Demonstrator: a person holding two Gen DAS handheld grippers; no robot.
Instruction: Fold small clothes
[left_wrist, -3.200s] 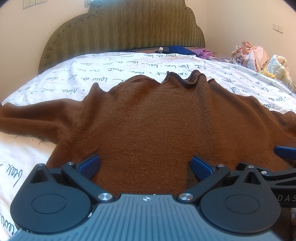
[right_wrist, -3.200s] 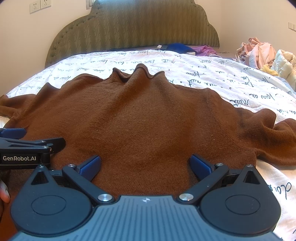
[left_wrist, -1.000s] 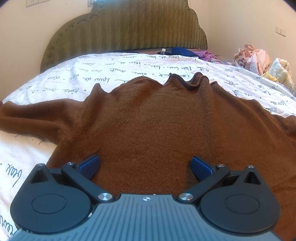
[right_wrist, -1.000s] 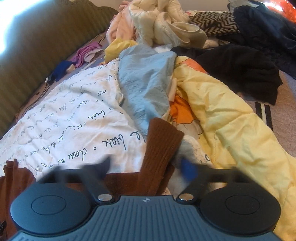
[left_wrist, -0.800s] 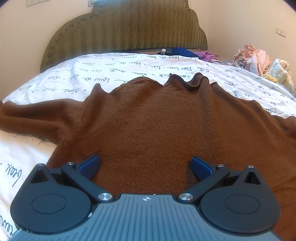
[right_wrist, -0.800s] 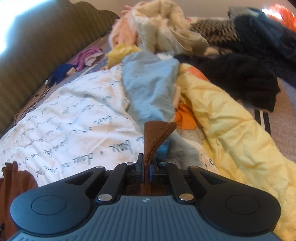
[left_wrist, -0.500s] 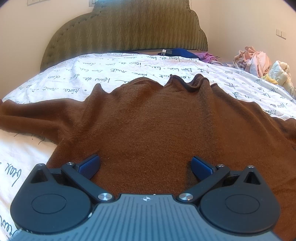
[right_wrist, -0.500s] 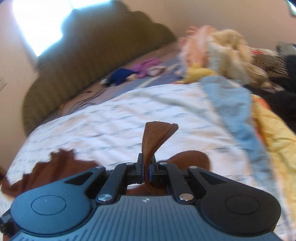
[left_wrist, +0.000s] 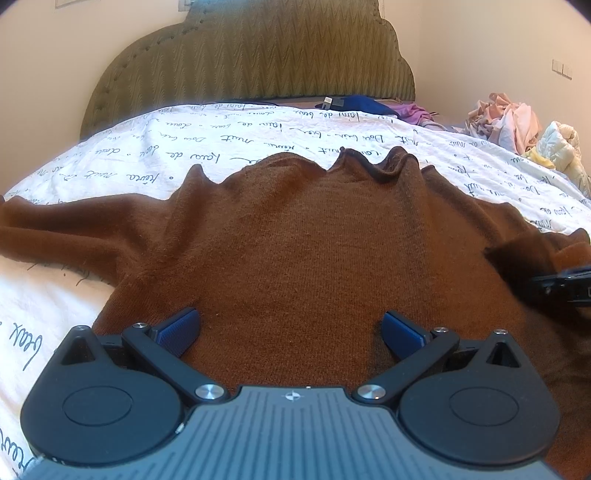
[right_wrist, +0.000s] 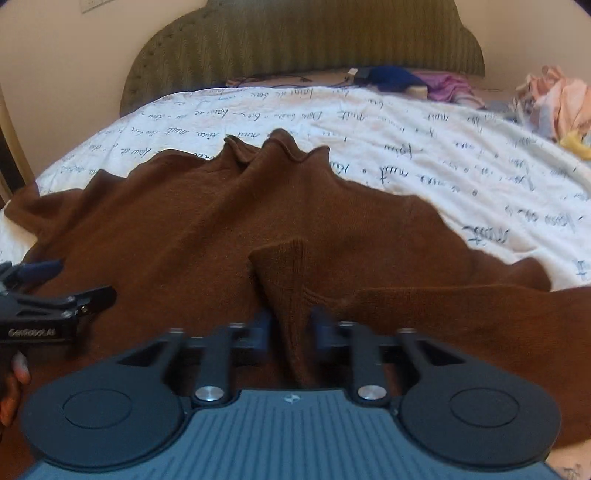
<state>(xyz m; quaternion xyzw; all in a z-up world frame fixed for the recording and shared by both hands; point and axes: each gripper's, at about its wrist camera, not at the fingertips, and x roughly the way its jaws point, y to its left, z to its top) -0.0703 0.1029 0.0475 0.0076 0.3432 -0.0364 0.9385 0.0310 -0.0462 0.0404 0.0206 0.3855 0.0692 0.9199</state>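
Observation:
A brown knit sweater lies flat on the bed, neck toward the headboard. My left gripper rests open at its near hem, blue pads wide apart on the cloth. In the right wrist view the right sleeve is drawn across the sweater body, its ribbed cuff standing up ahead of my right gripper. The jaws there are blurred and partly parted, with the sleeve still between them. The left gripper shows at the left edge; the right gripper shows at the right edge of the left view.
White bedspread with black script covers the bed below an olive headboard. Blue and purple garments lie by the headboard. A pile of pale clothes sits at the far right. A hand holds the left gripper.
The right gripper took hold of the sleeve cuff out at the right, swung it back over the sweater body, and its jaws have now parted. The left gripper stayed put.

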